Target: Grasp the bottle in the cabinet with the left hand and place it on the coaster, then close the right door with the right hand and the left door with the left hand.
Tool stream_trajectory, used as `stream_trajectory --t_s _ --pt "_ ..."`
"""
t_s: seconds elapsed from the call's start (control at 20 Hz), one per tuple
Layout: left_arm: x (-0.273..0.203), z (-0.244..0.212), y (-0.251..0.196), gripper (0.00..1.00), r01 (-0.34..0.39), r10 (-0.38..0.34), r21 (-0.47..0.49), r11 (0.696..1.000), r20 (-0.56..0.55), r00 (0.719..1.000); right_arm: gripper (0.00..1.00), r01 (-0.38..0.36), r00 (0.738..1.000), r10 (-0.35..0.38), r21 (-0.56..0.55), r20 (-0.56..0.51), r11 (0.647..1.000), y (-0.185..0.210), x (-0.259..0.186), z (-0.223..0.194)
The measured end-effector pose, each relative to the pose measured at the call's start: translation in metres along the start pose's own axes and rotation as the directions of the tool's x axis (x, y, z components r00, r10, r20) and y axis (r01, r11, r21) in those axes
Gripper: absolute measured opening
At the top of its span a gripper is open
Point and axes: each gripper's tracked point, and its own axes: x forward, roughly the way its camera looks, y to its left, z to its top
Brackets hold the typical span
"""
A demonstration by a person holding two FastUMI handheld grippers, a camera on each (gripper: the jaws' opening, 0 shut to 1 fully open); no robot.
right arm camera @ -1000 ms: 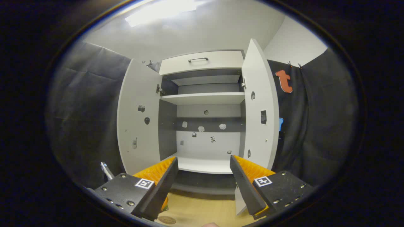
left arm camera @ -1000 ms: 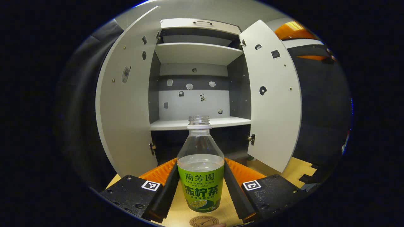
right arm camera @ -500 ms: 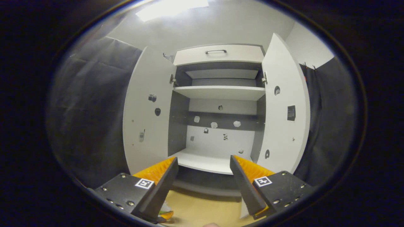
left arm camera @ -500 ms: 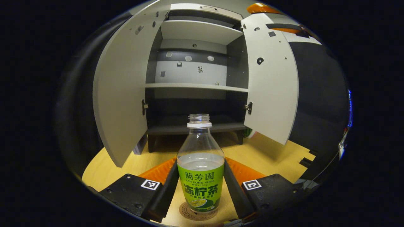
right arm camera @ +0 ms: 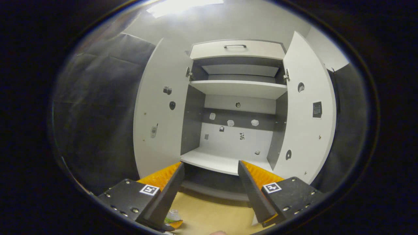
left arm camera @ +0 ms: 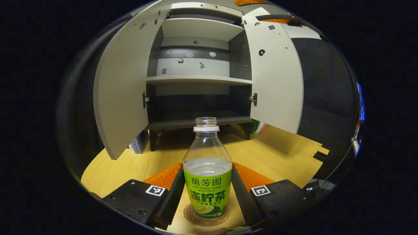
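In the left gripper view, the left gripper (left arm camera: 207, 195) has both fingers (left arm camera: 171, 195) pressed against the sides of the bottle (left arm camera: 207, 176), gripping it upright. The bottle's base sits over the coaster (left arm camera: 205, 218); whether it rests on it or hangs just above is hard to tell, since the coaster's near edge is cut off at 6 o'clock. The bottle has no cap, and its label hides the lower half.

Beyond, at 12 o'clock, the cabinet (left arm camera: 199, 78) stands with both doors swung wide: the left door (left arm camera: 122, 94) at 10 o'clock, the right door (left arm camera: 277, 78) at 2 o'clock. The lowest compartment is dark and hard to make out. Bare table (left arm camera: 137, 163) lies between the bottle and the cabinet's feet. A small striped thing peeks from behind the right door's lower edge, unclear.

In the right gripper view, the right gripper (right arm camera: 210, 189) is spread wide with nothing between its fingers (right arm camera: 251, 189). The right door (right arm camera: 308, 114) stands at 3 o'clock, its free edge toward the camera. At 7 o'clock, the bottle's (right arm camera: 173, 217) top shows, mostly hidden behind the left-hand finger.
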Motion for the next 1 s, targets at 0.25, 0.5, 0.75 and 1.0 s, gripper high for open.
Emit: stream_trajectory --t_s 0.25,0.5,0.75,1.0 --pt "-0.001 -0.01 0.002 0.83 0.007 -0.006 0.055 0.998 -0.014 1.0 1.0 -0.004 1.0 0.005 0.012 -0.025 1.0 -0.002 -0.006 -0.007" --pt "-0.003 -0.009 0.002 0.83 -0.022 0.024 0.031 0.999 -0.047 0.999 1.0 -0.012 0.999 0.013 0.026 -0.031 1.0 -0.005 -0.017 -0.009" --pt "-0.013 -0.002 0.004 0.85 -0.055 0.058 0.06 0.997 -0.06 0.997 0.99 0.005 1.0 -0.004 0.062 -0.027 0.998 -0.017 -0.033 -0.006" --pt "-0.035 0.042 -0.001 0.84 -0.046 0.046 0.029 0.999 -0.006 0.999 1.0 0.03 0.999 -0.03 0.068 0.009 0.997 -0.037 -0.054 0.005"
